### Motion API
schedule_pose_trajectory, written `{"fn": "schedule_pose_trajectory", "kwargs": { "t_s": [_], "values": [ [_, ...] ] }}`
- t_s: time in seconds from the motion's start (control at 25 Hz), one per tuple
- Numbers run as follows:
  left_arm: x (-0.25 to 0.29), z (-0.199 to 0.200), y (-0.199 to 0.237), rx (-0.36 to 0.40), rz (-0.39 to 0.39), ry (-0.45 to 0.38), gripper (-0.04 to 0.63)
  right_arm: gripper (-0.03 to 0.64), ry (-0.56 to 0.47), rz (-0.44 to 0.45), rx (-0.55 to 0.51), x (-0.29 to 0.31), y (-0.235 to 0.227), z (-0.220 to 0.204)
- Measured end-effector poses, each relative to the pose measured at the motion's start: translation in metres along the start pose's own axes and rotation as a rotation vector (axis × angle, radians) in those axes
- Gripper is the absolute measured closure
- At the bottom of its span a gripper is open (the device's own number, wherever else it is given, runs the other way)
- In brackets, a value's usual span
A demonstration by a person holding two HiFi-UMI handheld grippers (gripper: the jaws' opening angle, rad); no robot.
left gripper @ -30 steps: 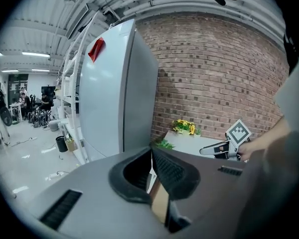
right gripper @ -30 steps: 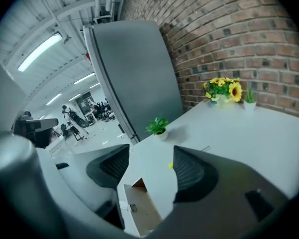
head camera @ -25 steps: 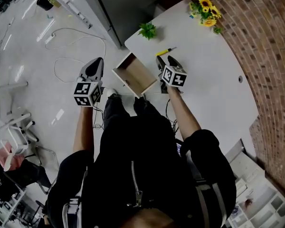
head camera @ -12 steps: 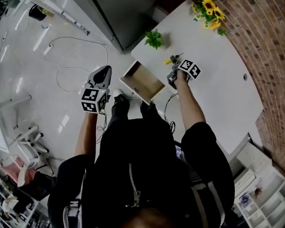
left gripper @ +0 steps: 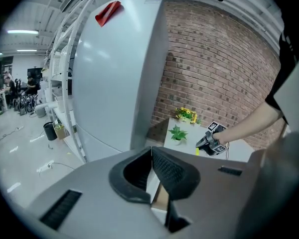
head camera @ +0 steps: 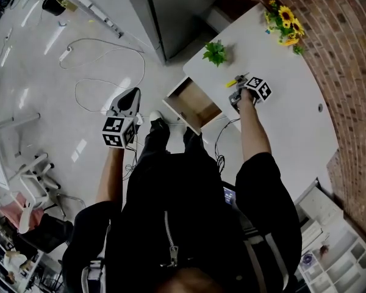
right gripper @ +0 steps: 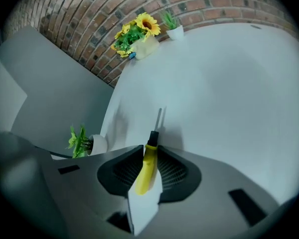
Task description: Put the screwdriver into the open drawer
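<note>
Gripping the yellow-handled screwdriver, the right gripper is pressing its two black ribbed jaws against either side of the plastic handle. The handle is running back between the jaws toward the camera. Its black collar and thin metal shaft are sticking out ahead of the jaw tips, over the curved white counter. Whether the shaft's tip is touching the counter cannot be told.

Ahead of these jaws and to their left, a small green plant in a white pot is standing near the counter's edge. Far ahead, a bunch of yellow sunflowers is sitting against the red brick wall.

In the head view, the right gripper is reaching out over the counter. The open wooden drawer is lying off to the left of its jaws, pulled out from the counter's edge. The screwdriver is sitting well outside the drawer.

The left gripper is hanging over the pale glossy floor, apart from the counter. Its jaws are meeting at the tips with nothing between them. Just past those tips a corner of the drawer is showing, and farther ahead to their right the right gripper is showing at the counter. A tall grey cabinet is rising ahead of the left jaws.
</note>
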State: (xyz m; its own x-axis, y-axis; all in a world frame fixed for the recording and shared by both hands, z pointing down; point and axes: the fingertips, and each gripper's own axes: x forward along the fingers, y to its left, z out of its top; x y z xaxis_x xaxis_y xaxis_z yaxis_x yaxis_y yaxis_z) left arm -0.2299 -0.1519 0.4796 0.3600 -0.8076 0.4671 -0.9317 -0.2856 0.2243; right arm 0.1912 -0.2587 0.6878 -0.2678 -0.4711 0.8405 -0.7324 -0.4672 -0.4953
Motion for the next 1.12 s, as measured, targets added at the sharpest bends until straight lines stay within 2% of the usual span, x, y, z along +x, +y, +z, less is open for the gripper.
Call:
{"fn": "schedule_pose_trajectory", "kwargs": {
  "t_s": [0.24,0.6,0.92,1.12],
  "values": [
    [-0.002,-0.008,0.007,0.002,-0.039,0.016,0.569,0.534,0.017,0.022,0.046,-0.004,0.003,-0.018],
    [0.009,-0.007,0.004,0.042,-0.165,0.026,0.569,0.535,-0.072,0.113,0.083,-0.034,0.019,-0.057],
    [0.015,-0.012,-0.004,0.070,-0.267,0.041,0.571,0.535,-0.128,0.187,-0.039,-0.061,0.060,-0.127],
    [0.012,-0.025,-0.002,0.077,-0.288,0.064,0.569,0.535,-0.105,0.186,-0.081,-0.055,0.062,-0.186]
  ]
}}
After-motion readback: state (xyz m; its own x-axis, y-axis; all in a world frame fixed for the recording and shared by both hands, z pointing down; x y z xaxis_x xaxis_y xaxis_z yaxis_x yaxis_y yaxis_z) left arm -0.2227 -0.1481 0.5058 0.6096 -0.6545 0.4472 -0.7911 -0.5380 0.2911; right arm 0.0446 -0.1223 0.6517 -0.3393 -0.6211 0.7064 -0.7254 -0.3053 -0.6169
